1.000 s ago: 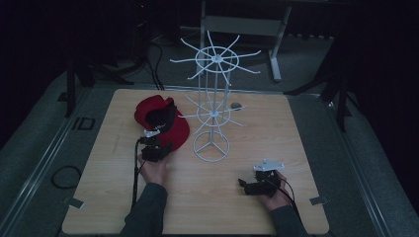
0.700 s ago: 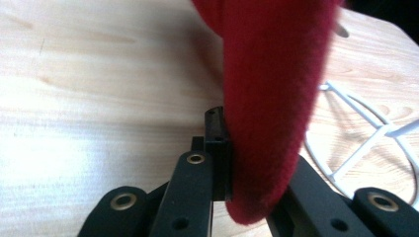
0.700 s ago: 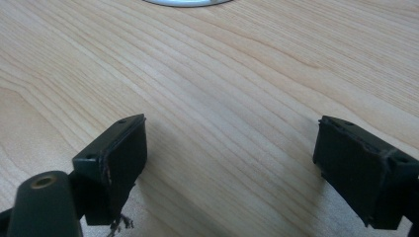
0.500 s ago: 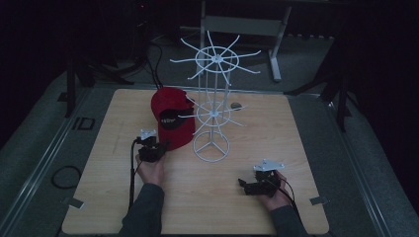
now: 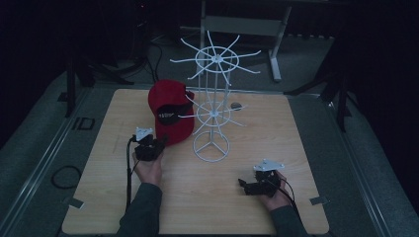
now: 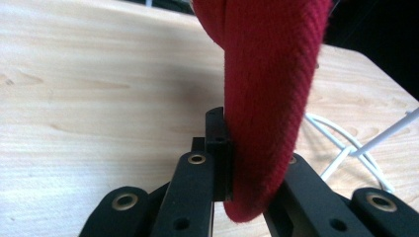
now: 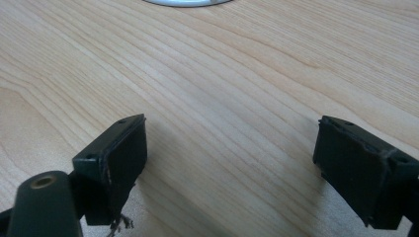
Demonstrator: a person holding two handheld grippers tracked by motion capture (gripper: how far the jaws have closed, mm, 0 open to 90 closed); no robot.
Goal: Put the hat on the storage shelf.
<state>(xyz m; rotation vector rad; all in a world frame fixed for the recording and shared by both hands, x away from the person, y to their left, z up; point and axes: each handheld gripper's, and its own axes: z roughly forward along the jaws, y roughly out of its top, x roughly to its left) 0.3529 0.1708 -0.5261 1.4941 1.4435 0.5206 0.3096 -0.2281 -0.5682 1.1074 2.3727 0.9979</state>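
Observation:
A red cap (image 5: pixel 170 111) is held up off the table beside a white wire rack (image 5: pixel 212 106), its crown against the rack's lower arms. My left gripper (image 5: pixel 157 144) is shut on the cap's brim (image 6: pixel 262 123), which fills the space between its jaws in the left gripper view. The right gripper (image 5: pixel 243 185) rests low on the table near the front right, open, with bare wood between its fingers (image 7: pixel 116 153). The rack's round base (image 5: pixel 211 147) stands at the table's middle.
The wooden table (image 5: pixel 306 148) has dark floor around it. A small dark round object (image 5: pixel 236 105) lies behind the rack. A black cable (image 5: pixel 129 168) trails from the left gripper toward the front edge. Metal stand legs (image 5: pixel 274 54) rise behind the table.
The left gripper has lifted the cap from lying on the table and carried it right, up against the rack. The right gripper has stayed put.

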